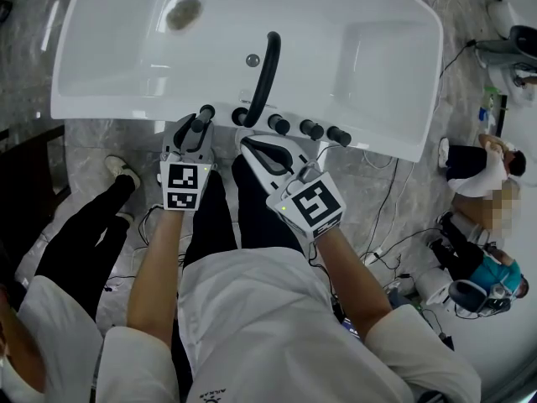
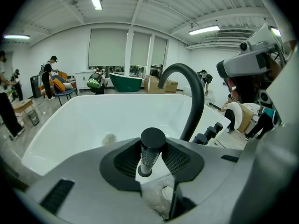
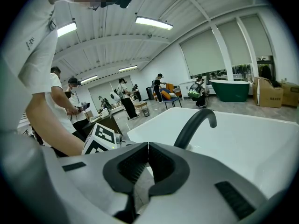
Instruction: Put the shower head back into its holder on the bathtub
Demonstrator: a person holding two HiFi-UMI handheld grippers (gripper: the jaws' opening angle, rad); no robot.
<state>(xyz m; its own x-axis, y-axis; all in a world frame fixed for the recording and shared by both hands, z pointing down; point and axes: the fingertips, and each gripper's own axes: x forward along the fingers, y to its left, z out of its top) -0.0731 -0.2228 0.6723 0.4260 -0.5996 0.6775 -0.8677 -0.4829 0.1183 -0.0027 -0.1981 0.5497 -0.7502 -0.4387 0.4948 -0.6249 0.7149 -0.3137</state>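
No writing, label or number can be read anywhere.

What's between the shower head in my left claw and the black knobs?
The curved black spout stands between shower head and knobs, as the head view shows.

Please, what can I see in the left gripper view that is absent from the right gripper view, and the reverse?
Only the left gripper view: the black shower head clamped between the jaws of the left tool, and the row of black knobs on the rim.
Only the right gripper view: the right tool, its jaws together with nothing between them, and the left tool's marker cube.
Both: the white bathtub, the black curved spout and a green tub far back.
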